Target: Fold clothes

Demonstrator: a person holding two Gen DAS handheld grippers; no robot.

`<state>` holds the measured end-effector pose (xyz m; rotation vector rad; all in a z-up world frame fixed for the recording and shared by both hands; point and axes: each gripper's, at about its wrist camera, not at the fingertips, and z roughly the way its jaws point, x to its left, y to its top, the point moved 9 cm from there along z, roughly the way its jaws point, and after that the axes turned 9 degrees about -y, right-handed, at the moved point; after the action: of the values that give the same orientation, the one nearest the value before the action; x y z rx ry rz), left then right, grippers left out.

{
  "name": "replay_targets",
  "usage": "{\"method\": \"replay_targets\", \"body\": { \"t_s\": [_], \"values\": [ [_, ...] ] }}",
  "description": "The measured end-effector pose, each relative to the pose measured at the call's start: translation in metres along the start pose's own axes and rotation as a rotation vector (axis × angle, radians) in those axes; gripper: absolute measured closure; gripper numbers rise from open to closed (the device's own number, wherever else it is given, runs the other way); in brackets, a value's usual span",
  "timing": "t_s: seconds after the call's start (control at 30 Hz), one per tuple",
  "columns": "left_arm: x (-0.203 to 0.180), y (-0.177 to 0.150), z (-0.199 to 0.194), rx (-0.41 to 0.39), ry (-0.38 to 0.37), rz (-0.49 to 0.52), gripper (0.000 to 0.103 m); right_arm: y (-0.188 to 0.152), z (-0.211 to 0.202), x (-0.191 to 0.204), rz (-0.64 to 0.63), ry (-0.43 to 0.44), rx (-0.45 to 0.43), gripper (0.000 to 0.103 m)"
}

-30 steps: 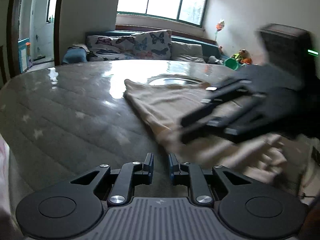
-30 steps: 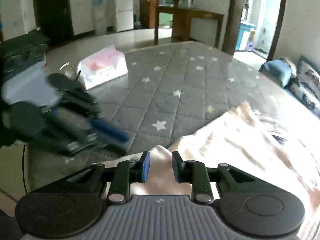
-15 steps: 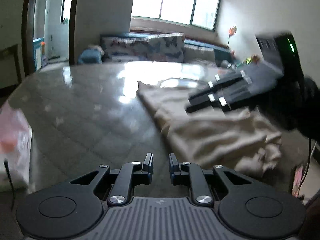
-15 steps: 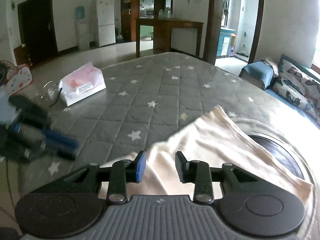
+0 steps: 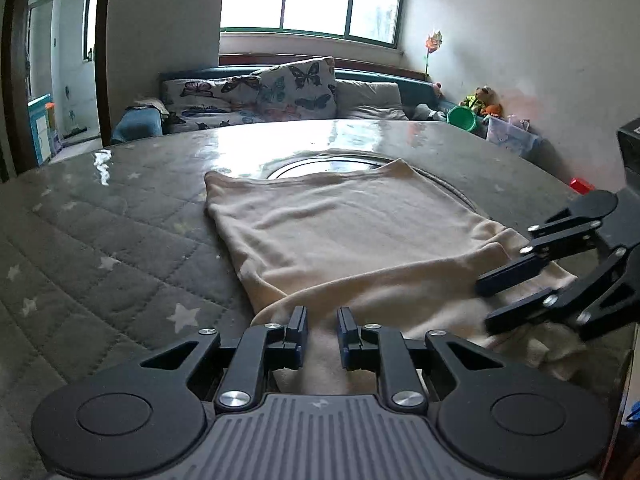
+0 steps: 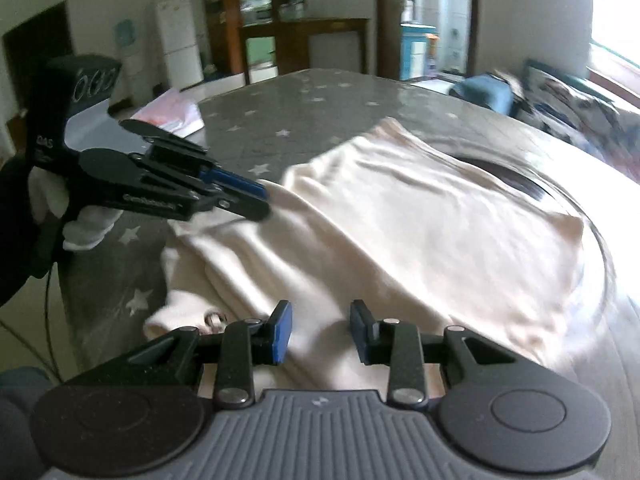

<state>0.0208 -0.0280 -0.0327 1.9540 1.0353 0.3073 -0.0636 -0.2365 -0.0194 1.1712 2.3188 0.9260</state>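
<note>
A cream garment (image 5: 352, 232) lies spread flat on the grey star-quilted table cover (image 5: 100, 248), partly over a round glass disc (image 5: 320, 166). My left gripper (image 5: 321, 326) hovers at the garment's near-left corner. Its jaws stand a narrow gap apart, with cloth showing under them and no pinch. In the right wrist view the garment (image 6: 420, 232) fills the middle, and the left gripper (image 6: 260, 200) touches its left edge, held by a white-gloved hand (image 6: 86, 224). My right gripper (image 6: 320, 328) is open above the near hem, with nothing gripped. From the left wrist the right gripper (image 5: 486, 304) sits at the garment's right edge.
A pink and white bag (image 6: 172, 114) lies on the table's far left. A sofa with butterfly cushions (image 5: 280, 92) stands beyond the table under the window. Toys and a green bowl (image 5: 462, 118) sit by the right wall. The table edge runs close on the right.
Both grippers have come down to the garment's near edge, the right one from over its middle to its right side. The right jaws stand wider. The garment now lies flatter.
</note>
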Motion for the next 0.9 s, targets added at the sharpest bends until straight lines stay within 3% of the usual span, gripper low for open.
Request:
{"method": "replay_targets", "body": {
  "t_s": [0.13,0.27,0.4,0.53,0.7,0.8,0.9],
  "values": [
    [-0.016,0.008,-0.004,-0.014,-0.002,0.052,0.08,0.001,-0.017,-0.014,0.048,-0.03,-0.058,0.071],
    [-0.034,0.012,0.011,-0.001,-0.011,0.094,0.076,0.009,-0.005,-0.02,0.102,-0.05,-0.11,0.071],
    [-0.04,0.004,0.032,0.05,0.0,0.122,0.075,-0.003,0.007,-0.029,0.142,-0.065,-0.088,0.071],
    [-0.043,0.003,0.019,0.041,-0.009,0.146,0.073,-0.013,-0.018,-0.031,0.128,-0.073,-0.109,0.058],
    [-0.057,-0.015,-0.006,0.061,-0.003,0.241,0.072,-0.029,-0.039,-0.031,0.088,-0.083,-0.104,0.052],
    [-0.065,-0.031,-0.019,0.08,0.021,0.31,0.063,-0.04,-0.048,-0.028,0.063,-0.086,-0.087,0.05],
    [-0.076,-0.046,-0.031,0.092,0.033,0.406,0.062,-0.048,-0.056,-0.028,0.039,-0.096,-0.068,0.048]
  ]
}}
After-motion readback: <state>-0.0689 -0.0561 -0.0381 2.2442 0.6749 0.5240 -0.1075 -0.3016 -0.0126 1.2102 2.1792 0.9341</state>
